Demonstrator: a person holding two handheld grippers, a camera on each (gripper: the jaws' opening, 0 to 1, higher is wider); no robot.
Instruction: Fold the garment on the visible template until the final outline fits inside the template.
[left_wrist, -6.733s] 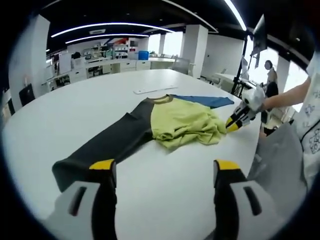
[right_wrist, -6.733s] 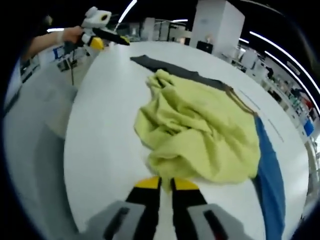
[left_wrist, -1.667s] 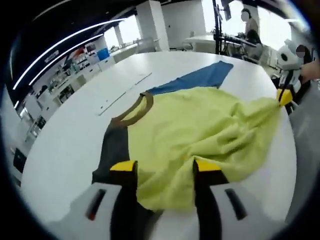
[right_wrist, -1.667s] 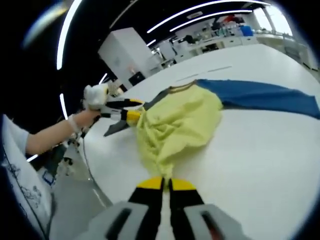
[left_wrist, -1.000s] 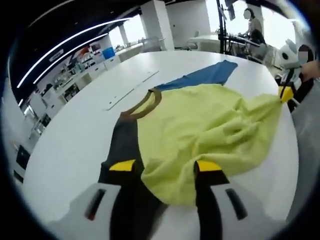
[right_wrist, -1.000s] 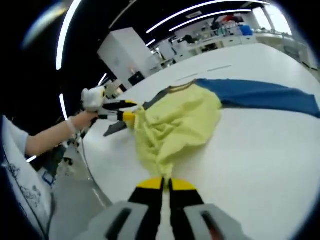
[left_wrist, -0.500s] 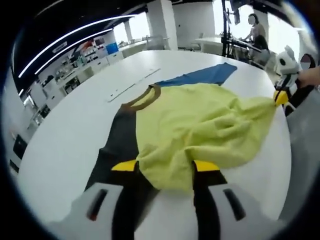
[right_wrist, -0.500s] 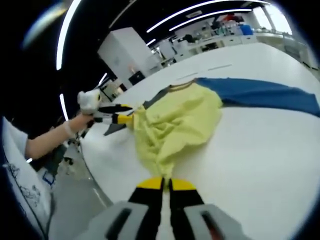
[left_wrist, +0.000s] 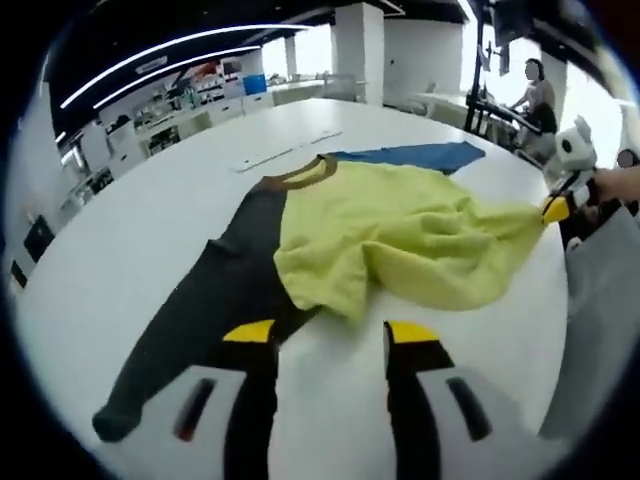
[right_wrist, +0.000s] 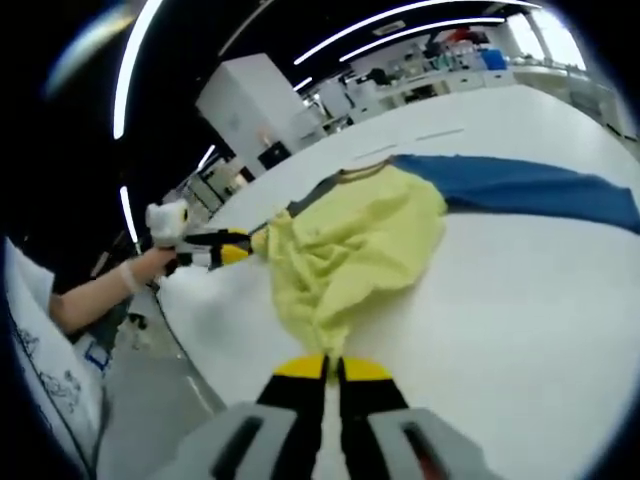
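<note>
- A garment (left_wrist: 400, 235) is seen spread on the white counter (left_wrist: 130, 230), its yellow-green body bunched and wrinkled in the middle.
- A dark grey sleeve (left_wrist: 190, 320) is stretched along the counter toward the left hand-held gripper (left_wrist: 330, 335), while a blue sleeve (left_wrist: 410, 155) is laid out flat on the far side.
- A brown collar (left_wrist: 300, 172) is visible at the top of the yellow-green body.
- In the left gripper view, the left hand-held gripper's jaws are held apart with nothing between them, just short of the near edge of the yellow-green fabric.
- In the right gripper view, the right hand-held gripper (right_wrist: 332, 368) is pressed together on a pulled-out corner of the garment (right_wrist: 345, 250), the fabric drawn into a narrow tail at the yellow tips.
- The same grip is shown from the left gripper view, where the right hand-held gripper (left_wrist: 556, 207) is seen at the counter's edge with the fabric corner stretched to it.
- The left hand-held gripper (right_wrist: 235, 250) is caught in the right gripper view, held by a hand (right_wrist: 160, 222), close beside the garment's far edge.
- The blue sleeve (right_wrist: 520, 190) is seen lying flat across the counter (right_wrist: 520, 300).
</note>
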